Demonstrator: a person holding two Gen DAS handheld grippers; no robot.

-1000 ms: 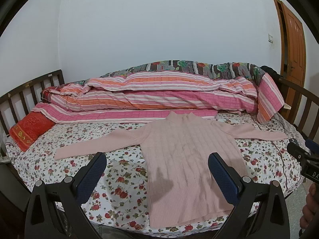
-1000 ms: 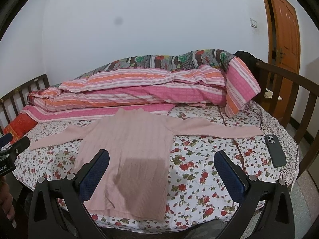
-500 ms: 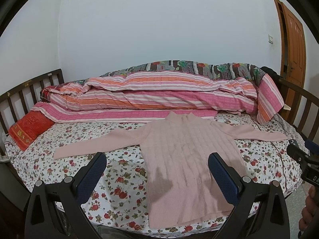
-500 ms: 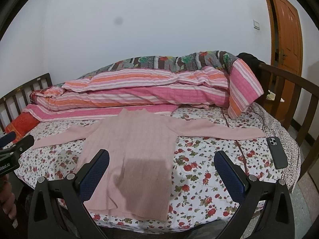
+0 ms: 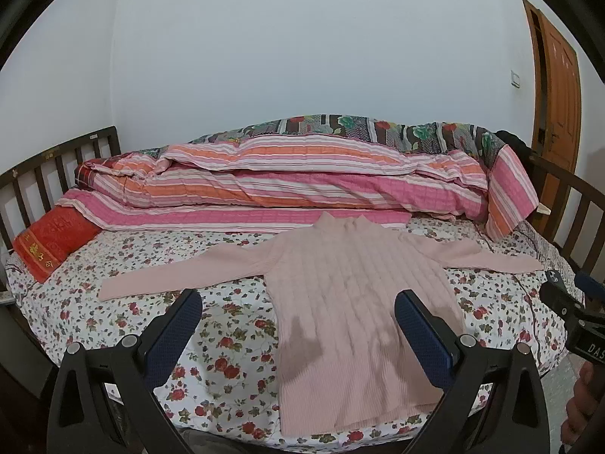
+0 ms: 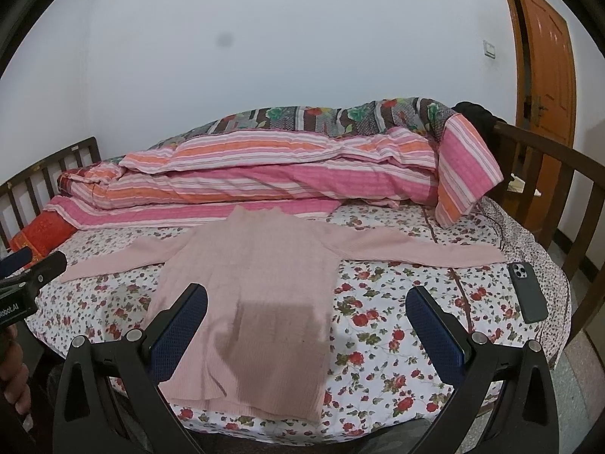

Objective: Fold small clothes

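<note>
A pale pink ribbed sweater (image 5: 351,302) (image 6: 257,295) lies flat on the floral bed sheet (image 5: 132,302), collar toward the quilts, both sleeves spread out sideways, hem near the front edge. My left gripper (image 5: 297,304) is open and held above the hem's left side, touching nothing. My right gripper (image 6: 306,300) is open too, hovering over the hem's right side with nothing between its blue padded fingers (image 6: 431,325). The right gripper's body shows at the left wrist view's right edge.
Rolled striped pink quilts (image 5: 302,181) fill the back of the bed. A red pillow (image 5: 53,242) lies at the far left. A dark phone (image 6: 527,297) rests on the sheet at the right. Wooden rails (image 6: 544,174) bound both ends; an orange door (image 6: 548,60) stands beyond.
Both views have shifted slightly, the bed sitting a little lower in the right wrist view. The sweater has not moved and both grippers stay open.
</note>
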